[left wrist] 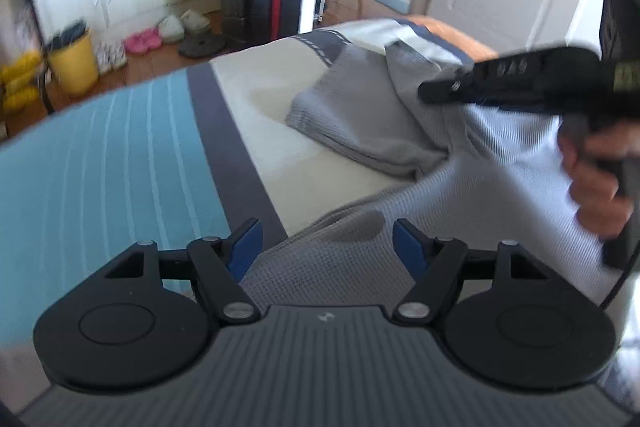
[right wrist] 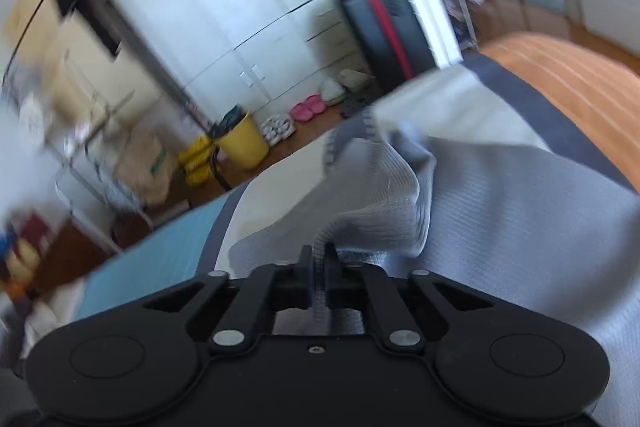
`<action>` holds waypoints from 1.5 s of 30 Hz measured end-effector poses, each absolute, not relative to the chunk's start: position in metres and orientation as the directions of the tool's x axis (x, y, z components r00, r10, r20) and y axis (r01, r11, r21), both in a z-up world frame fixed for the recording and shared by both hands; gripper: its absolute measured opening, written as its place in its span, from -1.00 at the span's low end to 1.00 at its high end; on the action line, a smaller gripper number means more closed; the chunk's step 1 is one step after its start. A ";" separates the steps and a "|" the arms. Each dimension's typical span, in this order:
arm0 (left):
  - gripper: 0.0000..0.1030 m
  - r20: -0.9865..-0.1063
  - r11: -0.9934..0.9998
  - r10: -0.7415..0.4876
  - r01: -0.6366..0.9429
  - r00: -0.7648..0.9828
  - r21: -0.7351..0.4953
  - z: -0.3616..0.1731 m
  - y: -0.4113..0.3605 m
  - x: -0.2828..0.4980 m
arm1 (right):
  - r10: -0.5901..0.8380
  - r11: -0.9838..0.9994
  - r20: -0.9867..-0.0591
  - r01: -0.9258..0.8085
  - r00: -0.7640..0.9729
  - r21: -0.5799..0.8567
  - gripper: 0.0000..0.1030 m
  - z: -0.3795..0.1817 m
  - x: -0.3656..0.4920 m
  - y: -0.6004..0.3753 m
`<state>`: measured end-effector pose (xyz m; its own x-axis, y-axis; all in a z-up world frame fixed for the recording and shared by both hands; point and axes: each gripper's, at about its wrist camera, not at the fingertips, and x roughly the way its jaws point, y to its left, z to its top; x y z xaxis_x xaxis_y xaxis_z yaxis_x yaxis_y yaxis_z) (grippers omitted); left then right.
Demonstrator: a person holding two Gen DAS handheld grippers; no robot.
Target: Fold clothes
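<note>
On bed [left wrist: 248, 99], rumpled grey waffle-knit garment [left wrist: 360, 131], claw-pinched [right wrist: 319, 259].

Black left hand-held gripper [left wrist: 327, 243], blue finger pads [left wrist: 408, 247], silver pivot screws [left wrist: 236, 310], ribbed grey body [left wrist: 320, 367]

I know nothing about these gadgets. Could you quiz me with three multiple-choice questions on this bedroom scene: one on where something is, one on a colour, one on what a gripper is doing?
1. Where does the grey waffle-knit garment lie?
A. on the bed
B. on the floor
C. in the bucket

2. What colour is the plastic bucket by the wardrobe?
A. red
B. yellow
C. green

3. How is the right gripper?
A. wide open
B. out of sight
C. shut on the garment

Answers:
1 A, it spreads over the striped bed cover.
2 B, it is plainly yellow.
3 C, grey cloth sits pinched between its fingers, while the left gripper gapes open.
</note>
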<state>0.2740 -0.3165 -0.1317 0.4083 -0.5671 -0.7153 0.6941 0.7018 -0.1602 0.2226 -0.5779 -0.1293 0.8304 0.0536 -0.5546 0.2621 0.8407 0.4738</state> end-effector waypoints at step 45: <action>0.41 -0.793 0.860 -0.385 0.496 0.472 -0.122 -0.124 -0.213 0.276 | -0.155 0.916 -0.624 0.348 0.766 0.201 0.13 -0.080 0.193 -0.524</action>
